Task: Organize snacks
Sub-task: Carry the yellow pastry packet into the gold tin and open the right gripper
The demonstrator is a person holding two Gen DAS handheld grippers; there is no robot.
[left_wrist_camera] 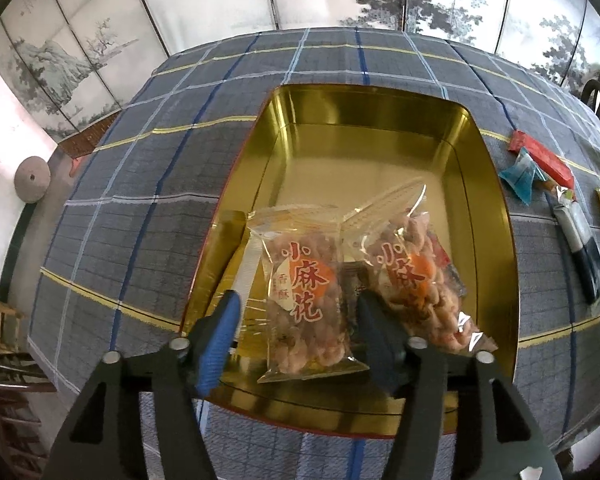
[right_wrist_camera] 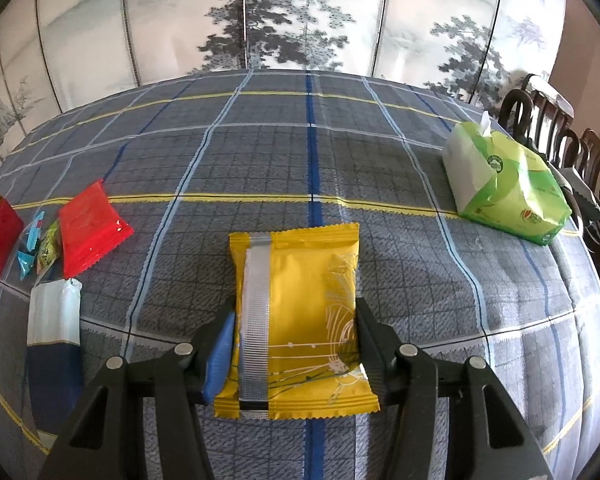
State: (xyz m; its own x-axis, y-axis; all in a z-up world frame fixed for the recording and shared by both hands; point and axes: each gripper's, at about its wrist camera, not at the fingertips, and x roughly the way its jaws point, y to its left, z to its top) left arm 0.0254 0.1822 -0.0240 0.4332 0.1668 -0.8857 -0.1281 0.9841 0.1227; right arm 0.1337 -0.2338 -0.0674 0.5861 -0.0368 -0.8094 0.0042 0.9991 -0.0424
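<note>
Left hand-held gripper: jaws apart, one on each side of a clear snack bag; they do not press it.
Clear snack bags: two, side by side in the gold tin. The second clear bag leans to the right of the first. Both have their long side running away from the camera.
Gold packet: one, at the left wall of the tin.
Right hand-held gripper: jaws partly open, clamped on the sides of the yellow packet.
Yellow packet: lies flat on the worktop, long side pointing away from the camera, silver seam up.
Other snacks on the worktop: one red packet, one white and blue packet, two small candies.
Tissue pack: one, green, far right.
</note>
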